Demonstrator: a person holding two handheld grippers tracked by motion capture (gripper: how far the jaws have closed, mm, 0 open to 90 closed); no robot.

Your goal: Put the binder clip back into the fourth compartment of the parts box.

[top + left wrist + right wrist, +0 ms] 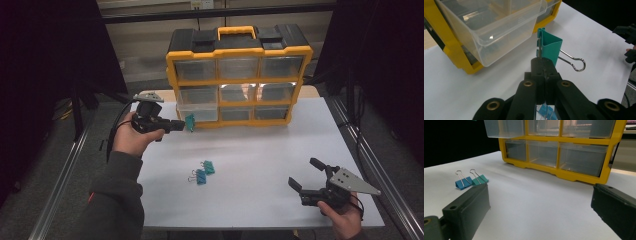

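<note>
My left gripper point(181, 124) point(543, 63) hovers above the table's left side, shut on one wire handle of a teal binder clip point(190, 121) point(550, 48). The clip hangs just in front of a clear drawer point(198, 113) point(491, 27) pulled out of the bottom-left slot of the yellow organizer point(239, 75) point(564, 173). A blue clip point(200, 176) point(463, 183) and a teal clip point(208, 167) point(479, 180) lie side by side on the white table point(260, 150). My right gripper point(302, 173) point(539, 193) rests open near the front right corner, with nothing between its fingers.
The organizer stands at the table's back edge with several clear drawers and a black top with a yellow handle. Metal rails run along both sides of the table. In the left gripper view the right gripper point(627, 32) sits at the far right edge.
</note>
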